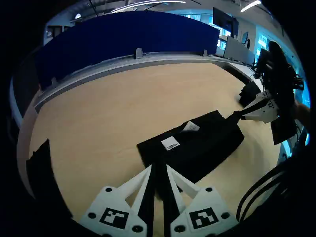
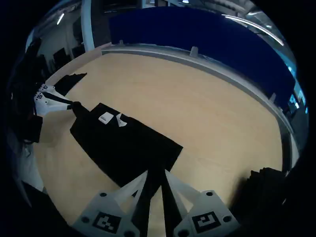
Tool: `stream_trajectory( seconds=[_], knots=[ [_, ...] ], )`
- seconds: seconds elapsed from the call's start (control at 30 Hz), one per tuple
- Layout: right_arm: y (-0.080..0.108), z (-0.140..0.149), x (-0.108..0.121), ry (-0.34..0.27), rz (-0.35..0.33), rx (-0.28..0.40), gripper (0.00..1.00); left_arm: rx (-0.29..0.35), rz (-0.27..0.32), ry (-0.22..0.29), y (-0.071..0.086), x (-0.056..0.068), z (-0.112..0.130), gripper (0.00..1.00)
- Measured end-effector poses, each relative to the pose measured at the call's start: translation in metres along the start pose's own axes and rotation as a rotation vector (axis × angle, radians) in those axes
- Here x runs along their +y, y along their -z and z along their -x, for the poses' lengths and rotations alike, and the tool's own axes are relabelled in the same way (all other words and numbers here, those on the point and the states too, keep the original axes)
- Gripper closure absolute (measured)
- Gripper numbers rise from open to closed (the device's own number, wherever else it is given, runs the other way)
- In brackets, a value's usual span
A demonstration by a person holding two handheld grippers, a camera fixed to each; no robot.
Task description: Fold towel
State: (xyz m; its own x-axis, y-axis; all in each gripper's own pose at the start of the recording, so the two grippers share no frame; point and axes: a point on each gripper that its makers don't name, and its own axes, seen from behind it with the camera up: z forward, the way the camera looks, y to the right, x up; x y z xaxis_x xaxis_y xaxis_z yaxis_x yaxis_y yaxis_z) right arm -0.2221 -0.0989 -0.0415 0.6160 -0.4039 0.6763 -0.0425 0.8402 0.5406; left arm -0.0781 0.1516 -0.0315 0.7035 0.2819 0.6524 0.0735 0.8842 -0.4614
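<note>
Lying flat on the pale wooden desk (image 1: 118, 102), the towel (image 1: 205, 146) is black and folded into a long, narrow band. 2 small white labels (image 1: 170, 143) show on its upper face.

The left gripper (image 1: 159, 173) has its jaws clenched on the end of the band nearest its camera, with dark cloth pinched between them. The right gripper (image 2: 155, 177) grasps the opposite end in the same way, its jaws closed on the corner nearest its own camera. In the left gripper view, the right gripper's tips meet the far corner, where the cloth bunches to a point. Whether either end is raised off the desk cannot be told.

A blue partition (image 1: 130, 35) runs along the desk's far edge. A dark heap (image 2: 264, 181) sits near the desk's rim, well apart from the towel.
</note>
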Motion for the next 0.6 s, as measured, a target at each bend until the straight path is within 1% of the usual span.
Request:
stream_trajectory(
  seconds=[0.2, 0.43, 0.6],
  knots=[
    [-0.012, 0.005, 0.003, -0.029, 0.007, 0.000, 0.83, -0.005, -0.001, 0.010, -0.017, -0.002, 0.008, 0.88],
    [-0.024, 0.010, 0.005, -0.044, 0.029, 0.000, 0.79, -0.009, -0.026, 0.015, -0.032, -0.008, 0.013, 0.87],
    [-0.032, 0.011, 0.005, -0.047, 0.043, 0.002, 0.74, -0.010, -0.042, 0.009, -0.038, -0.011, 0.013, 0.79]
  ],
)
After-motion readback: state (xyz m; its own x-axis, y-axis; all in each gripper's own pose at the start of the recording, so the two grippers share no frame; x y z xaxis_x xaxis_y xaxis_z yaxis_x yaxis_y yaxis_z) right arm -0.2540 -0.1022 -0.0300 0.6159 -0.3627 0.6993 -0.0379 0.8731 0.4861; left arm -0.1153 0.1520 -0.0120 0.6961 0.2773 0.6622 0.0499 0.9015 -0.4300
